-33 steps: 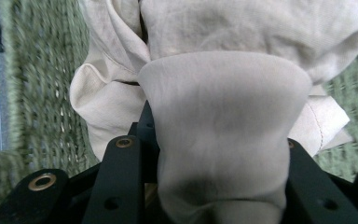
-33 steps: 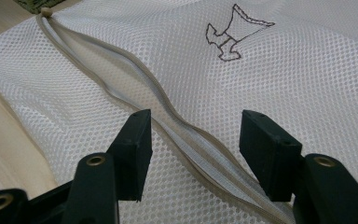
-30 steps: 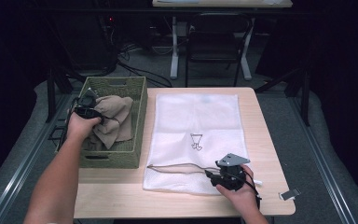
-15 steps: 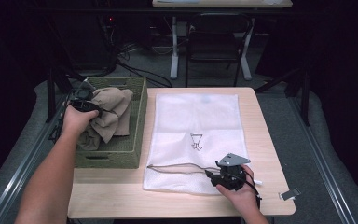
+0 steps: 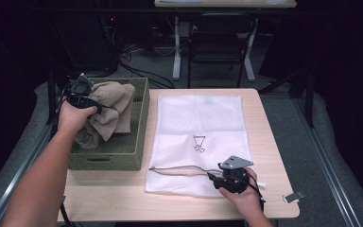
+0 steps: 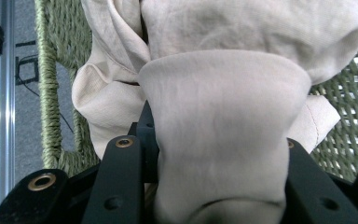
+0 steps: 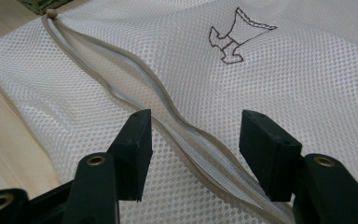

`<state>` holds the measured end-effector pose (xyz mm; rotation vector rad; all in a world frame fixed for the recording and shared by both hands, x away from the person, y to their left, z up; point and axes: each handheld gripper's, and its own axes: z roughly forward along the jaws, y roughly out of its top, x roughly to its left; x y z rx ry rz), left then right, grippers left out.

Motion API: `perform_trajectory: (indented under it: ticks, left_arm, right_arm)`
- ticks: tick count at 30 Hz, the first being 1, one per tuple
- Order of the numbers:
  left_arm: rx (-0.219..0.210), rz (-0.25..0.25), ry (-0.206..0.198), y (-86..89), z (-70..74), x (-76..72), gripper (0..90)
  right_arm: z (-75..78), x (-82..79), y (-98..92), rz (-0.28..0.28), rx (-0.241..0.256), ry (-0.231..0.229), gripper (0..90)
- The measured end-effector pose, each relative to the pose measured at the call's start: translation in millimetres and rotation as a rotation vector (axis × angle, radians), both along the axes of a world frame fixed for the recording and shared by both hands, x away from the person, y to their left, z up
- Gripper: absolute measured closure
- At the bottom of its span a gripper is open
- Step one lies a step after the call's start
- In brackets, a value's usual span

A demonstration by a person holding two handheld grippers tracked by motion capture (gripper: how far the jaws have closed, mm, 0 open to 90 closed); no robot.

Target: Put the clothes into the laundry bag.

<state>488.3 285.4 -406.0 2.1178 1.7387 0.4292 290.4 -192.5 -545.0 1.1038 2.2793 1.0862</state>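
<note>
A beige cloth [image 5: 108, 113] hangs bunched over the green woven basket [image 5: 139, 123] at the table's left. My left gripper [image 5: 82, 97] is shut on the beige cloth [image 6: 223, 116], which bulges up between its black jaws. A white mesh laundry bag [image 5: 198, 127] lies flat across the middle of the table, with a small dark emblem [image 7: 235, 39] stitched on it. Its tan zipper [image 7: 168, 121] runs along the near edge and gapes slightly. My right gripper [image 5: 217, 178] stands open at that near edge, its jaws either side of the zipper [image 5: 179, 169], its fingertips [image 7: 137, 140] resting low over the mesh.
The basket stands against the bag's left edge. A small metal clip [image 5: 294, 196] lies at the table's near right corner. Beyond the table's far edge are a dark chair [image 5: 220, 42] and a table's white legs [image 5: 176, 47]. Bare wood [image 5: 104, 198] shows in front of the basket.
My left gripper has lifted the beige cloth up and toward the far left of the basket. My right gripper has stayed at the bag's zipper edge.
</note>
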Motion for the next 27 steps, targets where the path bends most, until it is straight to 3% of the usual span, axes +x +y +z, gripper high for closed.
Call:
perform_trajectory:
  ticks: [17, 27]
  left_arm:
    - [-0.008, -0.037, -0.002, -10.1, 26.5, -15.7, 62.9]
    - [0.010, -0.069, 0.010, -20.6, 38.4, -21.9, 62.9]
  right_arm:
    - [3.1, 1.2, 0.8, 0.000, 0.013, 0.010, 46.2]
    - [8.6, 2.4, 5.5, 0.004, 0.010, 0.011, 48.9]
